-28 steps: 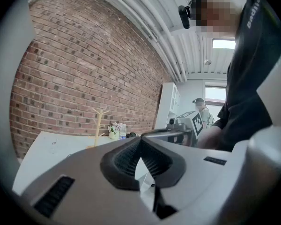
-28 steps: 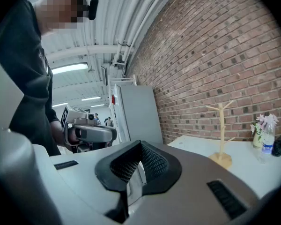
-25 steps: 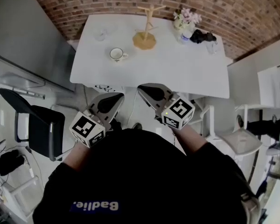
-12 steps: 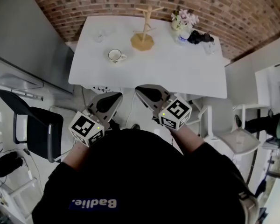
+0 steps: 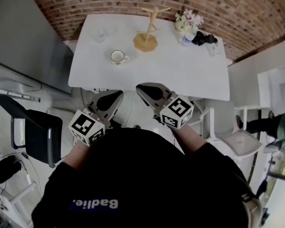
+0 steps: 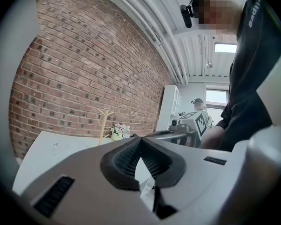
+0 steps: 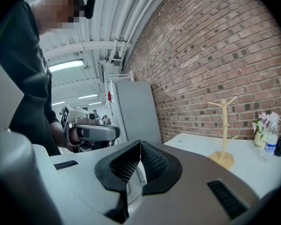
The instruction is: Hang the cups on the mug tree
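Observation:
A white cup (image 5: 118, 57) with a dark rim stands on the white table (image 5: 190, 75), left of the wooden mug tree (image 5: 146, 36), whose pegs are bare. The mug tree (image 7: 223, 135) also shows in the right gripper view and, small and far, the mug tree (image 6: 103, 124) in the left gripper view. My left gripper (image 5: 113, 99) and right gripper (image 5: 147, 90) are held close to the body, short of the table's near edge. Both are shut with nothing between the jaws.
Flowers in a pot (image 5: 189, 20), a bottle (image 5: 188, 38), a dark object (image 5: 204, 38) and a glass (image 5: 100, 34) sit at the table's far side by the brick wall. A black chair (image 5: 35, 132) stands at the left, a white chair (image 5: 237, 141) at the right.
The view has shifted slightly; both grippers drifted a little left and toward the table. Both stay shut and empty.

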### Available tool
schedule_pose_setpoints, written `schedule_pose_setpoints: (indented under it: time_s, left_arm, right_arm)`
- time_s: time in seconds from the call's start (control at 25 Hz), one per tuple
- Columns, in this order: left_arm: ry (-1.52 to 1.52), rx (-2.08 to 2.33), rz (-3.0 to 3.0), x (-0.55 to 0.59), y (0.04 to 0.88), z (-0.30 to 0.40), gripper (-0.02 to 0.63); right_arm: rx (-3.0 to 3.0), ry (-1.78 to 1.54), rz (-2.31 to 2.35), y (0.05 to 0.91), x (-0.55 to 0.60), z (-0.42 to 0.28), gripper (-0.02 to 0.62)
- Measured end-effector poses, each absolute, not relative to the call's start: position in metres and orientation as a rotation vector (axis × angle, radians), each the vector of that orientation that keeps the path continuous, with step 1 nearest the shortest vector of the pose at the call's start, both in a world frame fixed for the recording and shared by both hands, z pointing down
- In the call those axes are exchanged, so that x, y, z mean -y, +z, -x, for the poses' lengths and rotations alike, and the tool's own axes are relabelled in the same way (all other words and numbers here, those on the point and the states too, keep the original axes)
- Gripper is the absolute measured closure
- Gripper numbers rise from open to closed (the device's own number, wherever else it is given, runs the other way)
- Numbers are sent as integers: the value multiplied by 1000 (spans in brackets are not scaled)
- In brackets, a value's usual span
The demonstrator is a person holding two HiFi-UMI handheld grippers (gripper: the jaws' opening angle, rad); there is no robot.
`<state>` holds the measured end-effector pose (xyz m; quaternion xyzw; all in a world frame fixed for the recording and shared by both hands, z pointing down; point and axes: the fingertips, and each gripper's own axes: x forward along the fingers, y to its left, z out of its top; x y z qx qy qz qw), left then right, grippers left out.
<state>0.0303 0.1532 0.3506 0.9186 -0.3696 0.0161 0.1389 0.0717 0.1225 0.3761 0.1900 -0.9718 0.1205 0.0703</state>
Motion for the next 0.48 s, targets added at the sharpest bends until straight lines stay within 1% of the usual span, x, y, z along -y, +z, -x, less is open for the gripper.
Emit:
schedule_pose_setpoints:
  time_s: [0.48]
  left_arm:
    - [-20, 1001, -2671, -74, 350, 47, 604]
  right_arm:
    - [2823, 357, -667, 384, -49, -6, 565]
